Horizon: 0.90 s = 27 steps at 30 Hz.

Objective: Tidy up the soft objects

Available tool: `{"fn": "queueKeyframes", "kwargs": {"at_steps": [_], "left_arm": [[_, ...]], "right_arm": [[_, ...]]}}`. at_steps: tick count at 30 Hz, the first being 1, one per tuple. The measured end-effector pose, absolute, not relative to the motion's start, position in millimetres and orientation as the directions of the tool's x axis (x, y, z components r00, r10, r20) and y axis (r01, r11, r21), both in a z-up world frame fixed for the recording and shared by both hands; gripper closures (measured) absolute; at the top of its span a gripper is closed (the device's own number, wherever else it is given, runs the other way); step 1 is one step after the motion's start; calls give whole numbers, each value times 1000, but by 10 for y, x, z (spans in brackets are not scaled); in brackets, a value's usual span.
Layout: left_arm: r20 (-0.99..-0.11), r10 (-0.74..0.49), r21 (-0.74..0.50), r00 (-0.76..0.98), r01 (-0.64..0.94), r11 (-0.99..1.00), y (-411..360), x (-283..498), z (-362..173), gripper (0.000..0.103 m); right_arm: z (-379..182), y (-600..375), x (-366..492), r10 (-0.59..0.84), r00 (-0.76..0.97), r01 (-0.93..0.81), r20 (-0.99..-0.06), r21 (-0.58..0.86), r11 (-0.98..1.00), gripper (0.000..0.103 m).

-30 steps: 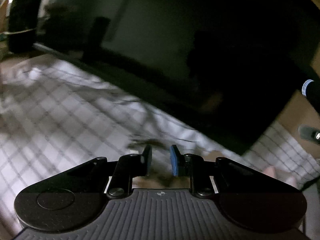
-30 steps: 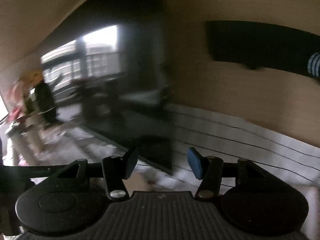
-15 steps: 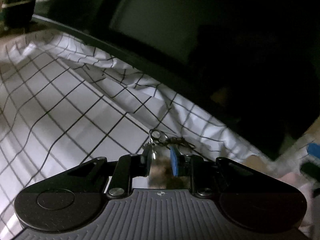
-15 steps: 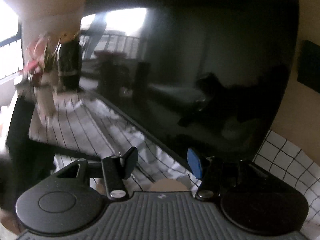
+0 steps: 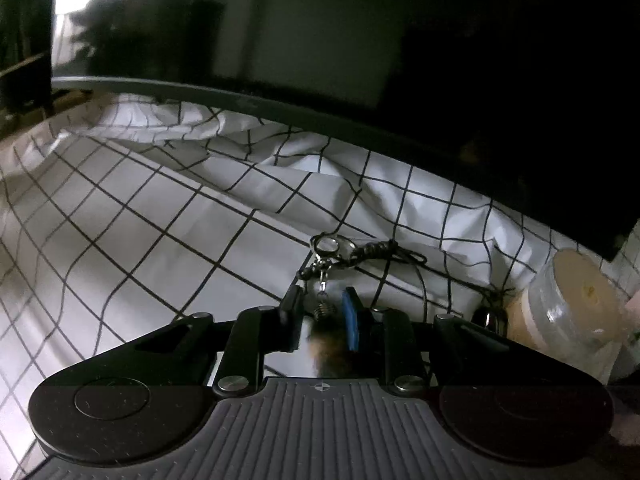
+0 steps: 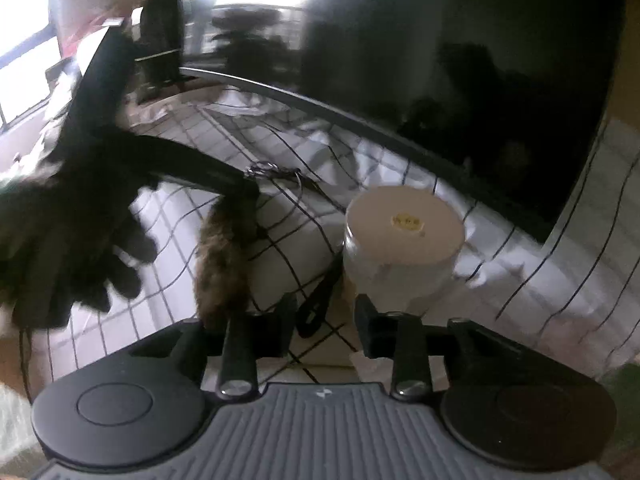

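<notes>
In the left wrist view the left gripper point(image 5: 322, 312) is clamped on a furry brown tail charm point(image 5: 330, 346), its spring and clasp poking out between the blue pads. The key ring point(image 5: 328, 245) and black cord point(image 5: 390, 250) lie ahead on the checked cloth point(image 5: 140, 232), below the dark TV point(image 5: 440, 80). A wrapped paper roll point(image 5: 576, 312) stands at the right. In the right wrist view the tail point(image 6: 222, 264) hangs from the left gripper's fingers point(image 6: 240, 186), just over the cloth point(image 6: 400, 168) and near the roll point(image 6: 404, 240). The right gripper point(image 6: 325, 322) stands apart, holding nothing, low before the roll. The tail looks light, limp and likely to swing; the fur may slip, so the firm spot by the metal clasp is probably the best hold.
</notes>
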<state>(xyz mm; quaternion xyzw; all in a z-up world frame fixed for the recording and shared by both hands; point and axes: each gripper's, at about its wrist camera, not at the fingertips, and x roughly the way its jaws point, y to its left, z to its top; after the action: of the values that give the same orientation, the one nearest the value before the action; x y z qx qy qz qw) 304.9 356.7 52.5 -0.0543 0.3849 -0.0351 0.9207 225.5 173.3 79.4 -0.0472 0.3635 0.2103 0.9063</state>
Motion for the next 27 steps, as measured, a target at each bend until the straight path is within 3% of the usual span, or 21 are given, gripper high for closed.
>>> {"fn": "queueKeyframes", "kwargs": {"at_steps": [2,7,10,13,16,19,23,27], "left_arm": [[-680,-108,-139,725,16,990,3598,2975,511,85],[-652,-112,-162,750,6,987,3705,2870,473,88],[-645,-98,-163,758,-11,987,3838,2854,504,89],[-621,-55,-156,782,-55,986,3996,2854,574,89],[-594,-36,-172,804,-84,981,4130,2846,645,89],[-573,-55,-202,817,-76,976,4190,2828,686,89],[-551,-103,-239,828,-39,970,4186,2855,730,89],[-609,-112,-220,785,-32,975,4121,3003,591,88]], "right_arm": [[669,1812,2372,340,623,-377,-705,111,920,81],[476,2018,2539,302,596,-355,-744,93,930,81],[359,2100,2644,298,574,-357,-763,95,929,91],[481,2085,2591,352,590,-395,-726,121,911,93],[682,2181,2502,385,640,-475,-665,51,878,93],[808,2288,2498,430,651,-525,-626,37,850,103],[884,2430,2554,455,662,-557,-595,15,830,103],[905,2400,2546,408,684,-512,-605,1,859,100]]}}
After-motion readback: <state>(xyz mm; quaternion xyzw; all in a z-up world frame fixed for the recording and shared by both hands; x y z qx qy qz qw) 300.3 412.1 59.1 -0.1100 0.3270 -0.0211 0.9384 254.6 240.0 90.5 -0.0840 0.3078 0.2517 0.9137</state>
